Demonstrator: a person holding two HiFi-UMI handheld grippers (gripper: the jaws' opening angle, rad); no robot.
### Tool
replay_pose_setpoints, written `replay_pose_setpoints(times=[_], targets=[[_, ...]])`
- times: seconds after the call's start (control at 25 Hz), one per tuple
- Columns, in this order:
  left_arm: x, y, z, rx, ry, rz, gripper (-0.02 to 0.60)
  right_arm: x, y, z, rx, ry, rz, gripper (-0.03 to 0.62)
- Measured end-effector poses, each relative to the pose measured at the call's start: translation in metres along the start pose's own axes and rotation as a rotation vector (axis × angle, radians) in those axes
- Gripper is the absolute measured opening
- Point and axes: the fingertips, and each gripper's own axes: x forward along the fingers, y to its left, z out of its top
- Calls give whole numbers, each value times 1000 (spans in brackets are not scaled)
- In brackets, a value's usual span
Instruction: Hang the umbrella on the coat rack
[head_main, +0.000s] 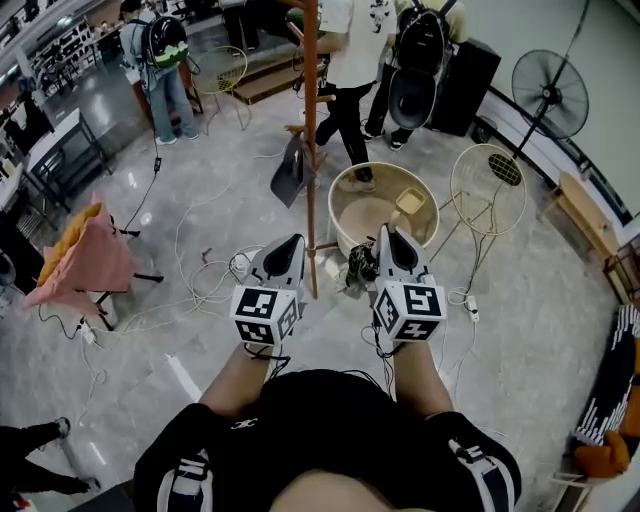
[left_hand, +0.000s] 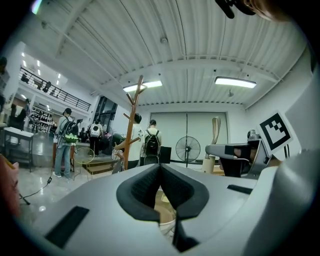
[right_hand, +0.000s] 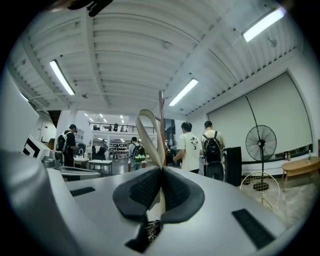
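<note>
The wooden coat rack stands just beyond both grippers; its pole and pegs also show in the left gripper view and behind the strap in the right gripper view. My right gripper is shut on a beige strap loop that sticks up from its jaws. A dark bundle, apparently the folded umbrella, hangs below it; part shows under the jaws. My left gripper is shut with nothing between its pads, left of the pole. The strap loop is visible from the left gripper view too.
A round beige tub sits on the floor behind the rack. A grey dustpan-like object hangs on the rack. A round wire frame, a standing fan, a pink-draped chair and floor cables surround us. People stand behind the rack.
</note>
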Motion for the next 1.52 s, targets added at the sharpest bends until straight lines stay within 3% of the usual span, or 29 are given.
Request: replay_pose_setpoints(times=[0.44, 0.72, 0.84, 1.04, 1.52], targets=[[34, 52, -3, 0, 10, -15, 18, 71, 9, 8, -44, -11, -25, 18], [98, 81, 0, 18, 22, 16, 18, 142, -18, 7, -21, -16, 14, 18], [135, 101, 5, 27, 13, 46, 17, 181, -30, 9, 10, -24, 68, 18], [207, 128, 20, 25, 9, 108, 17, 254, -63, 15, -25, -13, 122, 18], [343, 174, 41, 8, 3, 293, 18, 413, -114, 26, -224, -1, 286, 18]])
